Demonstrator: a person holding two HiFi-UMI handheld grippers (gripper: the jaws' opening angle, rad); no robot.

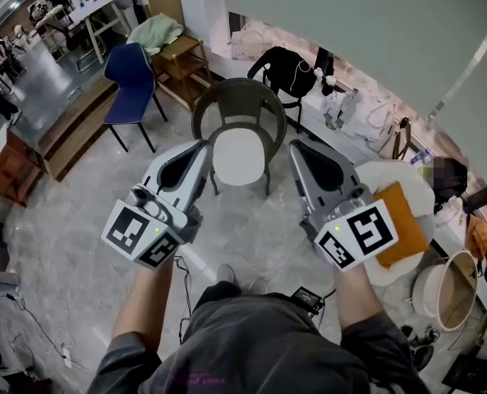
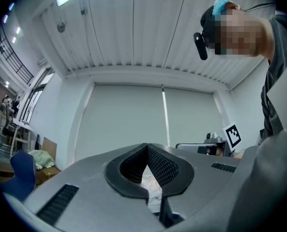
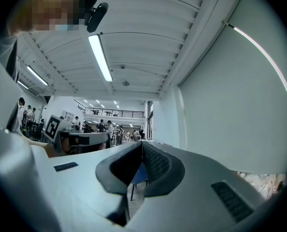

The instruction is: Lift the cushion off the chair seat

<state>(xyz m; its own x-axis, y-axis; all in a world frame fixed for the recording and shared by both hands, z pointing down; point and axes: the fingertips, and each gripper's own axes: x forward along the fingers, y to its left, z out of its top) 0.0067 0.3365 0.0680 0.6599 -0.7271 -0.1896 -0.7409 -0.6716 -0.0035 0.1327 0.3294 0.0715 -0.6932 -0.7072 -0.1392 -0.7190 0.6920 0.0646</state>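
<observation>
I hold my left gripper [image 1: 199, 148] and my right gripper [image 1: 297, 146] out in front of me, side by side, both pointing ahead. Each has its jaws pressed together with nothing between them; in each gripper view the dark textured pads meet at the tip. The white cushion [image 1: 238, 156] lies flat on the seat of the dark wicker chair [image 1: 239, 97], which stands on the pale marbled floor [image 1: 62, 220] ahead of me. In the head view it shows in the gap between my two grippers, and neither one touches it. A blue chair [image 1: 131, 74] stands further off to the left of the wicker one. On my right an orange cushion [image 1: 406, 220] lies on a white round seat [image 1: 407, 175]
</observation>
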